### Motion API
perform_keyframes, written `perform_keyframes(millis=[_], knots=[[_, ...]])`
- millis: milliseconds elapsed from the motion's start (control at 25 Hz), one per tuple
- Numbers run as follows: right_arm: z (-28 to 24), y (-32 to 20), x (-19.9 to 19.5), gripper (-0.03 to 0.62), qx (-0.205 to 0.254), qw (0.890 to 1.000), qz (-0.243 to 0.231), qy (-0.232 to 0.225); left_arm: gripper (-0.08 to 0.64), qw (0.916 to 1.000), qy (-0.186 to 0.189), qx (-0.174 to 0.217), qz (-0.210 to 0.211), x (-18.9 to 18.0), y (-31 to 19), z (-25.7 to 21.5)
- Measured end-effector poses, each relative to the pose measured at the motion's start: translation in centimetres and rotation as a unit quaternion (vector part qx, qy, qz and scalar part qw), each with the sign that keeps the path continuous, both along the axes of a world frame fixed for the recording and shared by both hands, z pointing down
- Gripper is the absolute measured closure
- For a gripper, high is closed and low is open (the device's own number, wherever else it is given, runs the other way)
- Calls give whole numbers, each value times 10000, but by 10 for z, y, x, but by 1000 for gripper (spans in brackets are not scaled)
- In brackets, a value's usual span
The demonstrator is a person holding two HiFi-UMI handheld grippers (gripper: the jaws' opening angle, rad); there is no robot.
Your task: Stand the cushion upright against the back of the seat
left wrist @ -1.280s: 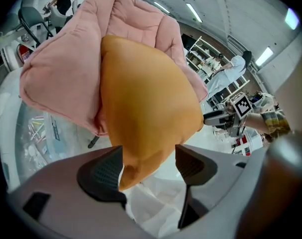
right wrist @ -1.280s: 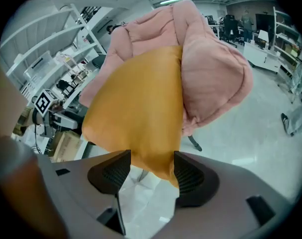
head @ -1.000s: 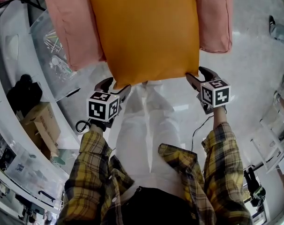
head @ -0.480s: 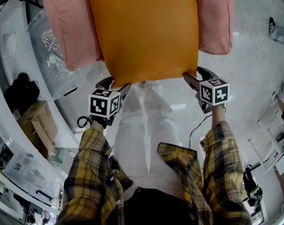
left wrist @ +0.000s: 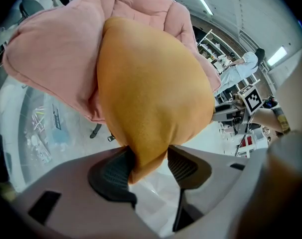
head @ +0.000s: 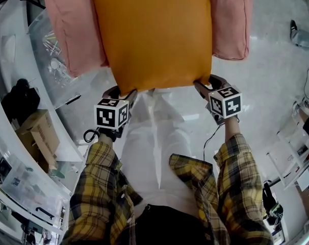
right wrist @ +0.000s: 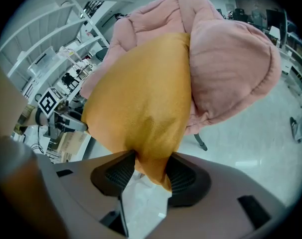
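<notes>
Orange cushion [head: 152, 34] pinched at both near corners, lying against the pink padded seat [head: 73, 29].
The left gripper [head: 125, 93] and the right gripper [head: 203, 83] had just been closing their jaws, and each squeezed one bottom corner of the cushion between its ribbed pads. The cushion's near edge hung past the seat's front, above the person's white trousers [head: 154, 147].

1 orange cushion [head: 154, 34]. 1 pink padded seat [head: 73, 29]. 2 grippers: left gripper [head: 125, 93], right gripper [head: 203, 83]. 1 cardboard box [head: 40, 137]. 2 plaid sleeves [head: 96, 188], 1 per gripper.
</notes>
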State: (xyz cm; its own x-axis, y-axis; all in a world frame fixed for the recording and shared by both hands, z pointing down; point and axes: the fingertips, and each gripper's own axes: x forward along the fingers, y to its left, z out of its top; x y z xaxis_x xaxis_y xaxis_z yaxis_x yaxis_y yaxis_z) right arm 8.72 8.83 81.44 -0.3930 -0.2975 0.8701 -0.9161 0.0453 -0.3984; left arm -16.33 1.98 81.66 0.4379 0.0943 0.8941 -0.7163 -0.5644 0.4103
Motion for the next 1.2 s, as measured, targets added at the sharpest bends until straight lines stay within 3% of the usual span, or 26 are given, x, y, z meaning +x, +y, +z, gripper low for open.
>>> perform_keyframes(millis=[200,480,1200], knots=[[-12,-3,-6,441,126,9998,14,159,397,9998,-45,185,98,2,-2,-14],[-43,-8,-15,509,385,9989,-94,266,439,9989,8,474,-31,-1,-9,-47],[-201,-37,-5,532,1059,9915,751,46,460,9892,455,1251,-607,9,-46,-212]])
